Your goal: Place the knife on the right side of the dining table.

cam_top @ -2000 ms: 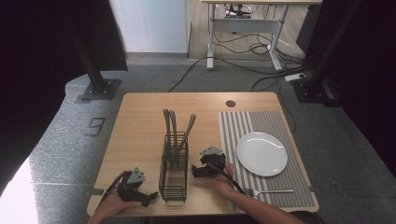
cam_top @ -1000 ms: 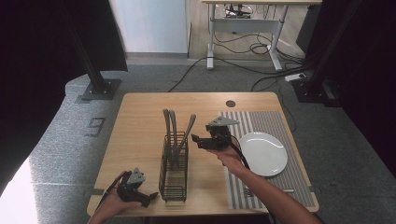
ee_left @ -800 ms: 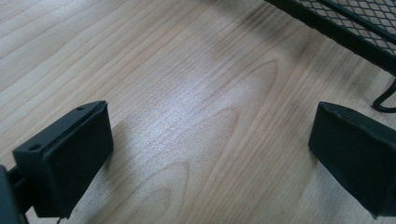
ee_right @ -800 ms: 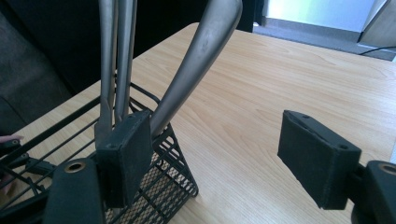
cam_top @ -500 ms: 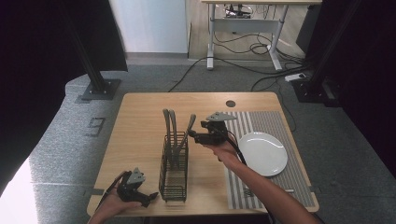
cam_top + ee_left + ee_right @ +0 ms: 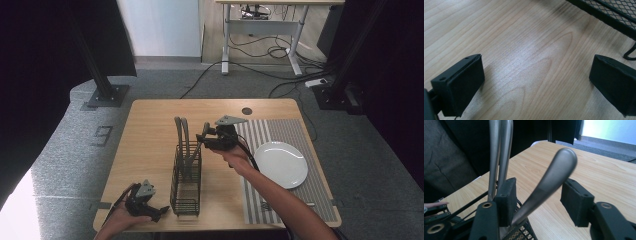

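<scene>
Right gripper [image 6: 536,202] closing round the leaning utensil handle [image 6: 554,173] sticking out of the mesh caddy [image 6: 186,177], pads not touching yet, left gripper [image 6: 536,82] parked wide open beside the caddy — better squeezed square, then lifted straight up.

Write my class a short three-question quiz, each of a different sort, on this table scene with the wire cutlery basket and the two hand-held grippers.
1. True or false: the right gripper has a leaning metal cutlery handle between its jaws.
2. What lies on the striped grey placemat? A) white round plate B) cup C) book
3. Fill in: the left gripper rests on the wooden table beside the black wire cutlery ____.

Key: 1 true; 2 A; 3 basket.
</scene>
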Demonstrator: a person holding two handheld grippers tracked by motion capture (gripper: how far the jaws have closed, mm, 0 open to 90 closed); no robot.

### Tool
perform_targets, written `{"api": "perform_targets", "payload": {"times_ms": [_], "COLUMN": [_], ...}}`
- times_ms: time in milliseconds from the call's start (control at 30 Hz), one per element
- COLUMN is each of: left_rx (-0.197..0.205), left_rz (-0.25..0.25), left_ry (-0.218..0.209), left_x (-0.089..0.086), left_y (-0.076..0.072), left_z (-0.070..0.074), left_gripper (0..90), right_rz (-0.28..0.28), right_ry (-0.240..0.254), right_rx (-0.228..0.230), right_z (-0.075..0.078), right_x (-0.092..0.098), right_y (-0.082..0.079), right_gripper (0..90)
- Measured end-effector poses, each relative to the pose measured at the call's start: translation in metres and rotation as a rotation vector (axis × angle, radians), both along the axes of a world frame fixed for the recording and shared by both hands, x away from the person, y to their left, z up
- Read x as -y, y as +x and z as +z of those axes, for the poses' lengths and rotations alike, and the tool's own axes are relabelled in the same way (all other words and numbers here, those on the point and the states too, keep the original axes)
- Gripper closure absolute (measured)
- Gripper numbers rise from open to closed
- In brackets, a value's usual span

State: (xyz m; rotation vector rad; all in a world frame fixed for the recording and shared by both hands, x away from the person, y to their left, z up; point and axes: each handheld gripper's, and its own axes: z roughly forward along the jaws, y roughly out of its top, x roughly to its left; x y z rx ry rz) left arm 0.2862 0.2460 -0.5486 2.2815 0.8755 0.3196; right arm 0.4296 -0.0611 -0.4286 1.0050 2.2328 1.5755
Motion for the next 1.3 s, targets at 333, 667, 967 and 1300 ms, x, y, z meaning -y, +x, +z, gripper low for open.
{"api": "perform_targets", "payload": {"times_ms": [333, 667, 967, 1300], "left_rx": [0.0, 0.0, 0.0, -0.001], "left_rz": [0.001, 0.001, 0.0, 0.001], "left_ry": [0.0, 0.0, 0.0, 0.001], "left_x": [0.0, 0.0, 0.0, 0.0], "left_y": [0.0, 0.0, 0.0, 0.0], "left_z": [0.0, 0.0, 0.0, 0.0], "left_gripper": [0.0, 0.0, 0.0, 0.0], "right_rz": [0.029, 0.049, 0.074, 0.097], "right_ry": [0.055, 0.093, 0.145, 0.216], "right_rx": [-0.035, -0.066, -0.044, -0.036], "right_z": [-0.005, -0.003, 0.007, 0.021], "right_x": [-0.002, 0.003, 0.01, 0.02], "right_y": [0.013, 0.013, 0.0, -0.009], "right_gripper": [63.9, 68.7, 76.1, 79.3]}}
